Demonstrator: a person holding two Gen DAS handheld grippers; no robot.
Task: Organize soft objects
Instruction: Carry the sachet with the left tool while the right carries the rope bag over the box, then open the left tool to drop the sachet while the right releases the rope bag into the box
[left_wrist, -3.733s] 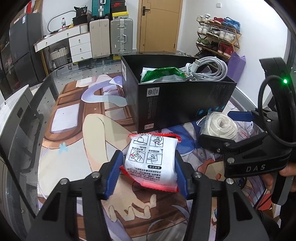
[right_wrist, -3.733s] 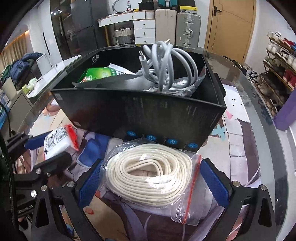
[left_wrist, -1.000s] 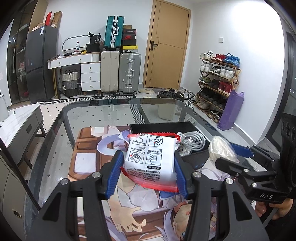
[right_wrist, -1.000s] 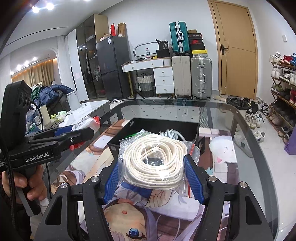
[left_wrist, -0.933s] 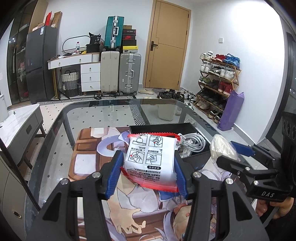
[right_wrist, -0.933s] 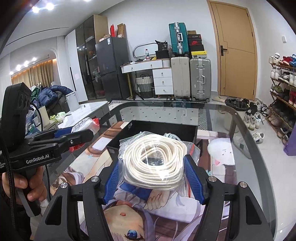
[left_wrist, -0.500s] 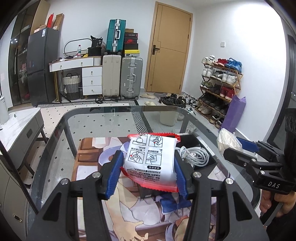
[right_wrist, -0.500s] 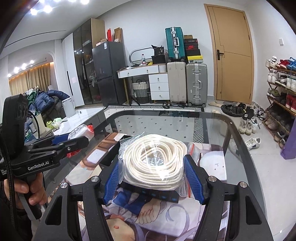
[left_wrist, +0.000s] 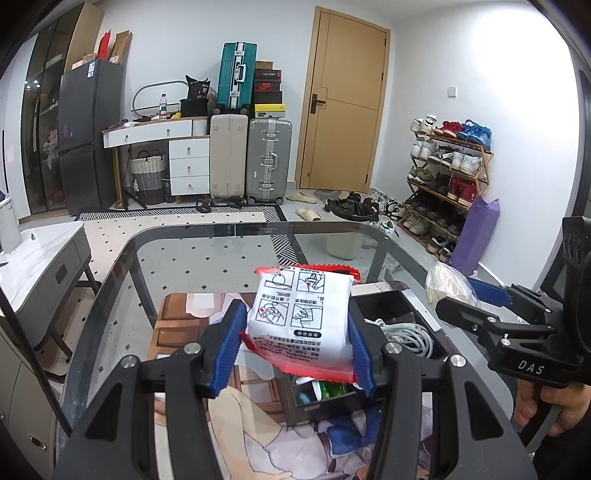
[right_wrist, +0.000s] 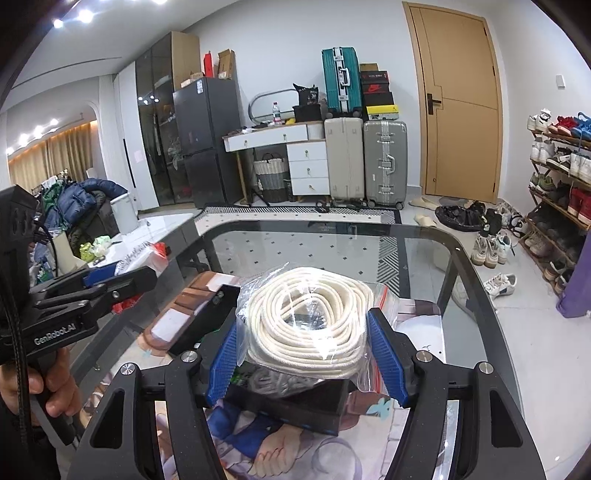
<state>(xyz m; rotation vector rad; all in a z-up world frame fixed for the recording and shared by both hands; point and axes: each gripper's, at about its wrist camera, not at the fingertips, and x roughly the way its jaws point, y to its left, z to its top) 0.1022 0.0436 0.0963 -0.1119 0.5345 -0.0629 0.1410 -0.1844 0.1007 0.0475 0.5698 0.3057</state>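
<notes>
Bright, even indoor light comes from ceiling spots at upper left, glaring on the glass table and plastic bag, while both sharp fisheye views bend strongly and darken at the corners.

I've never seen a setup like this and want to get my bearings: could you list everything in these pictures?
packet: 1, white with red edges, clamped in the left gripper
bagged rope: 1, cream coil in a clear bag, clamped in the right gripper
box: 1, black, open, on the table below both loads
cable: 1, white, coiled inside the box
table: 1, dark glass, in front
suitcases: 3, teal, beige, silver, by the back wall
door: 1, tan, shut
shoe rack: 1, wooden, right wall
left hand-held gripper: black, blue pads
right hand-held gripper: black, blue pads
</notes>
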